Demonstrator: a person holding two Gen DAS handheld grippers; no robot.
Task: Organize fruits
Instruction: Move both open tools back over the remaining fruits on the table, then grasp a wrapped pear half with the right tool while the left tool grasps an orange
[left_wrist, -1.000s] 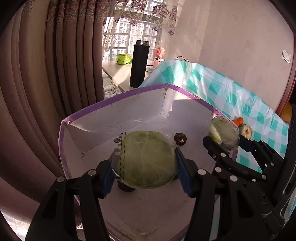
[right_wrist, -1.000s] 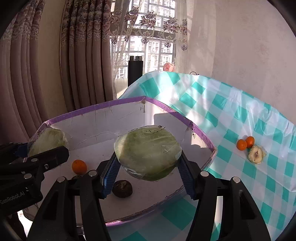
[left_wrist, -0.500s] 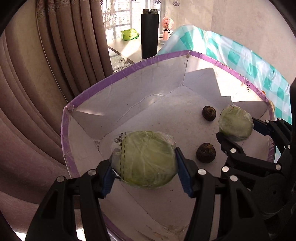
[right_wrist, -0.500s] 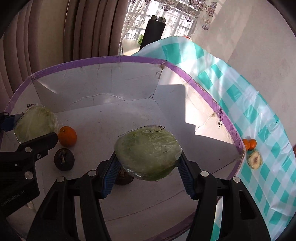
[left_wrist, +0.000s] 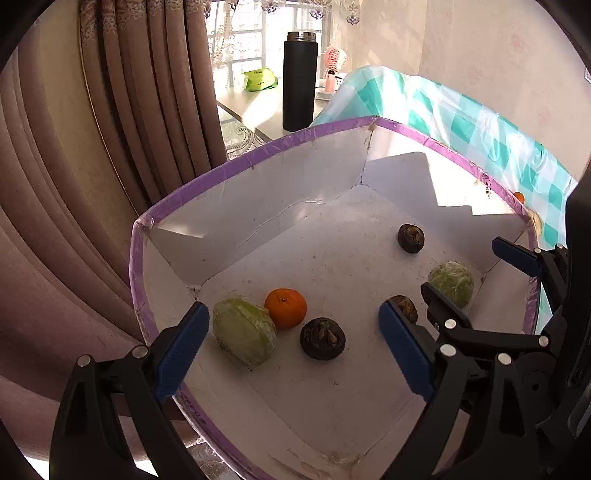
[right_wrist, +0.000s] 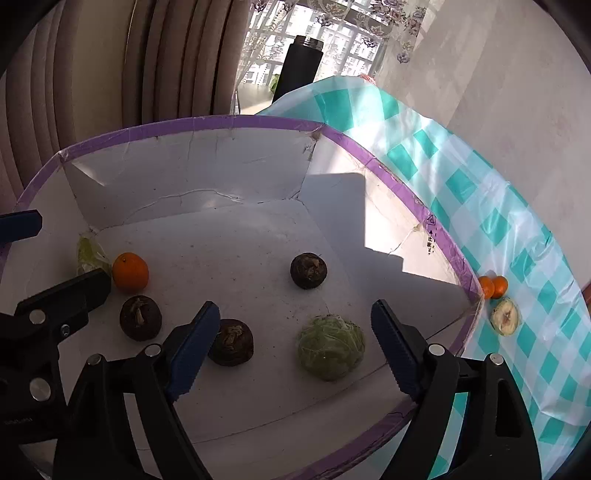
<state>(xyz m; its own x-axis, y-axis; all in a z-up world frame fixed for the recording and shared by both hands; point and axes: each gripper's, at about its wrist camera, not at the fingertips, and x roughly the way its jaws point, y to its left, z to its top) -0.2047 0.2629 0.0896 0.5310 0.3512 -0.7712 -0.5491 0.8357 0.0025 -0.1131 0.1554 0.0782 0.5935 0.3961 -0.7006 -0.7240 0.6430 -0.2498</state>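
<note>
Fruit lies loose on the floor of a white cardboard box (left_wrist: 258, 221) with a purple-taped rim. A wrapped green cabbage-like ball (left_wrist: 243, 331) sits in the left near corner, touching an orange mandarin (left_wrist: 285, 308) just to its right. A dark brown round fruit (left_wrist: 322, 338) rests near the mandarin, a second dark fruit (left_wrist: 404, 308) lies partly behind the left claw's right finger, and a third dark fruit (left_wrist: 410, 238) sits farther back, toward the sunlit wall. A second wrapped green ball (right_wrist: 330, 347) rests by the right near corner of the box.

The left claw (left_wrist: 293, 347) hangs over the box with its blue-padded fingers spread wide, holding nothing; the first green ball lies just inside its left finger, apart from the pad. The right claw (right_wrist: 295, 347) is likewise spread wide and empty, with the second green ball on the box floor between its fingers, nearer the right one, and the second dark fruit just beside its left finger.

Outside the box, on the teal-and-white checked cloth (right_wrist: 498, 206) covering the worktop, two small mandarins (right_wrist: 493, 287) touch each other close to the box corner, and a cut half fruit (right_wrist: 505, 316) lies just beside them. Beyond stand a tall black flask (left_wrist: 300, 81), a green packet (left_wrist: 259, 80), a small pink fan (left_wrist: 333, 66) and brown curtains (left_wrist: 74, 166).
</note>
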